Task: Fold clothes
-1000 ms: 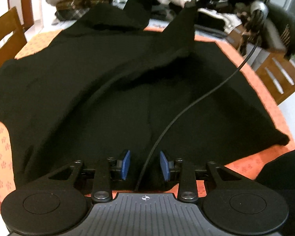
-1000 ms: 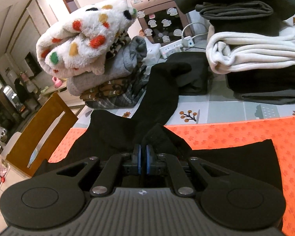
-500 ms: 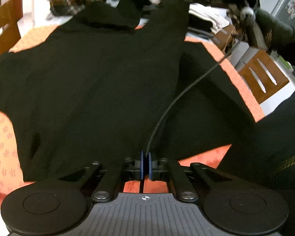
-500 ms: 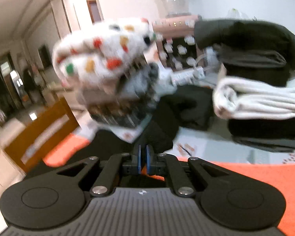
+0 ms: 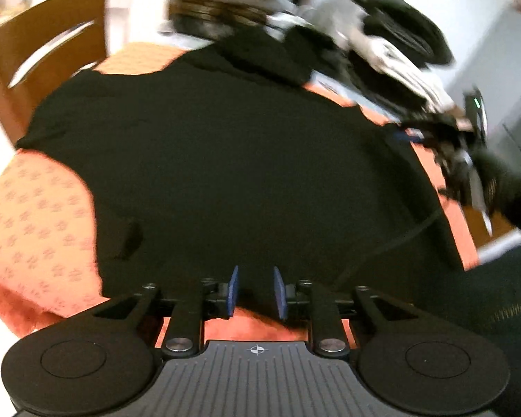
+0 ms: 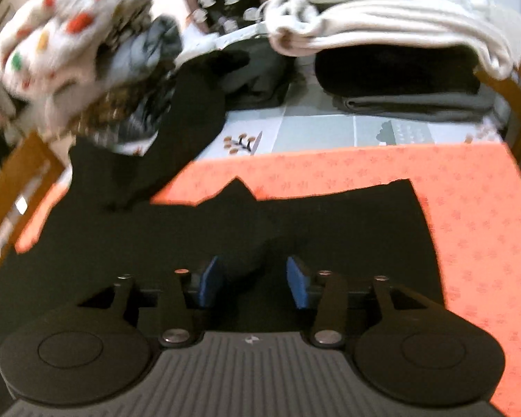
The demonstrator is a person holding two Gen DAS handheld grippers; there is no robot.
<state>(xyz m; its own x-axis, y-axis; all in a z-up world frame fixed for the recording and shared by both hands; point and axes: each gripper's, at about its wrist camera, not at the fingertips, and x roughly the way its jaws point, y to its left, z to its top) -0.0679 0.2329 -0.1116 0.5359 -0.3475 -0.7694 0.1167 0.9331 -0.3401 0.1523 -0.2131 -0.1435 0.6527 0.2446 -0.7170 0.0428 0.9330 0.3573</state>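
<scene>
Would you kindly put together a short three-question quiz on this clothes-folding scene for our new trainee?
1. True or false: the black garment lies spread on an orange cloth.
2. In the right wrist view, what sits on top of the dark folded stack at the far right? A) white folded fabric B) a book C) a shoe
3. Fill in: the blue pads of the left gripper stand ____, not pressed together.

Key: 1 true; 2 A; 3 apart. The left gripper's jaws are opening over the garment's near edge. The right gripper is opening too, with a black fold between its pads.
</scene>
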